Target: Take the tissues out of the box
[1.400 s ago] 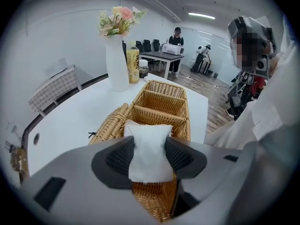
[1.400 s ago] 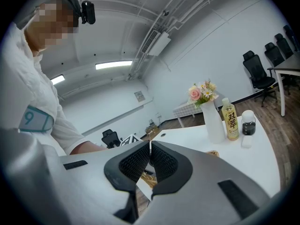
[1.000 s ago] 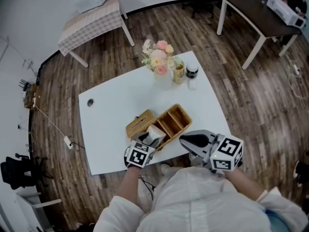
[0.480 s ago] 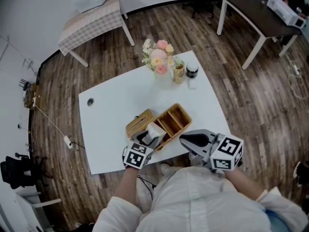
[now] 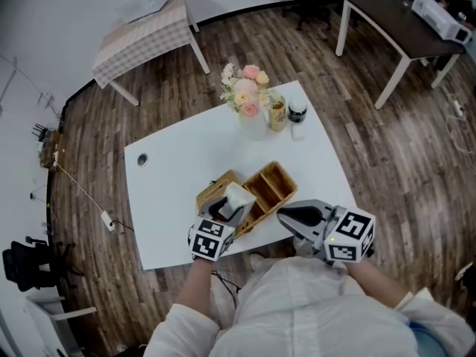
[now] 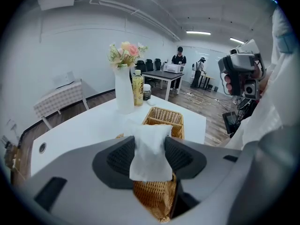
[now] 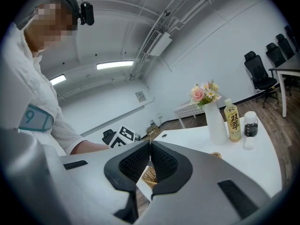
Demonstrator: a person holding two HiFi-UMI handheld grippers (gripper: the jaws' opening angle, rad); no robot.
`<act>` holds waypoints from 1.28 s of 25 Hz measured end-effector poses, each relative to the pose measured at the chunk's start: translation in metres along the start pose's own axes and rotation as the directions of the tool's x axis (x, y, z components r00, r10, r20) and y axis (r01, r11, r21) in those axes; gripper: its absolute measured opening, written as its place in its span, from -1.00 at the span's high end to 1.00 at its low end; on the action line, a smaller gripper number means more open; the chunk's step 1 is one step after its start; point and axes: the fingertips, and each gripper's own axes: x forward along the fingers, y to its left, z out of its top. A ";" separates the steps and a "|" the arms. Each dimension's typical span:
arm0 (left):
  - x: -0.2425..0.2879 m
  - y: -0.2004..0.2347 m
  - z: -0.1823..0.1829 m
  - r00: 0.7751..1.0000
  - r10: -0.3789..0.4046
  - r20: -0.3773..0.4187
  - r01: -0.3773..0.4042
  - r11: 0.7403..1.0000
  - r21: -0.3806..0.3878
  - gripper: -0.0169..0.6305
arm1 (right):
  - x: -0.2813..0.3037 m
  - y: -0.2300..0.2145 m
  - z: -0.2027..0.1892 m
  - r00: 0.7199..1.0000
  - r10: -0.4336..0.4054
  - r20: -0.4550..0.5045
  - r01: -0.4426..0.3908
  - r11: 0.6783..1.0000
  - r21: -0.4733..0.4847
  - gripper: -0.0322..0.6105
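A woven wicker tissue box (image 5: 213, 190) lies near the front edge of the white table (image 5: 178, 169). A white tissue (image 5: 238, 197) stands up out of it, and my left gripper (image 5: 227, 210) is shut on that tissue. In the left gripper view the tissue (image 6: 151, 161) hangs pinched between the jaws of the left gripper (image 6: 150, 146), with the wicker box (image 6: 151, 196) just below. My right gripper (image 5: 291, 218) hovers at the table's front edge to the right, apart from the box. Its jaws are shut with nothing between them (image 7: 150, 159).
An open wicker basket (image 5: 272, 187) with compartments sits against the box's right side. A white vase of flowers (image 5: 249, 108), a yellow drink bottle (image 5: 277, 114) and a dark jar (image 5: 297, 111) stand at the table's far edge. A cable hole (image 5: 141, 159) is at the left.
My left gripper has risen with the tissue pinched in it, drawing the tissue further up out of the box. The right gripper has stayed where it was.
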 end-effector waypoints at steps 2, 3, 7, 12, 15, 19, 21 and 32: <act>-0.003 -0.001 0.005 1.000 -0.002 0.013 0.002 1.000 -0.010 0.32 | 0.001 0.000 0.001 1.000 0.000 0.001 0.000 1.000 0.000 0.79; -0.004 0.000 0.007 1.000 -0.001 0.019 0.001 1.000 -0.013 0.32 | 0.001 0.000 0.001 1.000 0.001 0.001 -0.001 1.000 0.000 0.79; -0.009 0.003 0.016 0.998 0.000 0.055 0.002 0.999 -0.045 0.32 | 0.004 -0.001 0.003 1.000 0.005 0.002 -0.005 1.000 -0.002 0.79; -0.018 0.004 0.029 0.994 0.001 0.113 0.009 0.996 -0.089 0.32 | 0.008 -0.002 0.003 1.000 0.007 -0.002 -0.007 1.000 -0.001 0.79; -0.023 0.005 0.038 0.989 0.004 0.146 0.011 0.995 -0.101 0.32 | 0.010 -0.003 0.004 1.000 0.009 -0.004 -0.009 1.000 -0.002 0.79; -0.032 0.005 0.051 0.981 0.007 0.191 0.015 0.993 -0.113 0.32 | 0.013 -0.003 0.005 1.000 0.011 -0.004 -0.011 1.000 -0.001 0.79; -0.035 0.005 0.056 0.978 0.009 0.209 0.014 0.994 -0.111 0.32 | 0.015 -0.003 0.005 1.000 0.011 -0.003 -0.011 1.000 -0.002 0.79; -0.051 0.000 0.080 0.959 0.014 0.281 0.017 0.994 -0.110 0.32 | 0.021 -0.006 0.006 1.000 0.010 -0.005 -0.010 1.000 -0.003 0.79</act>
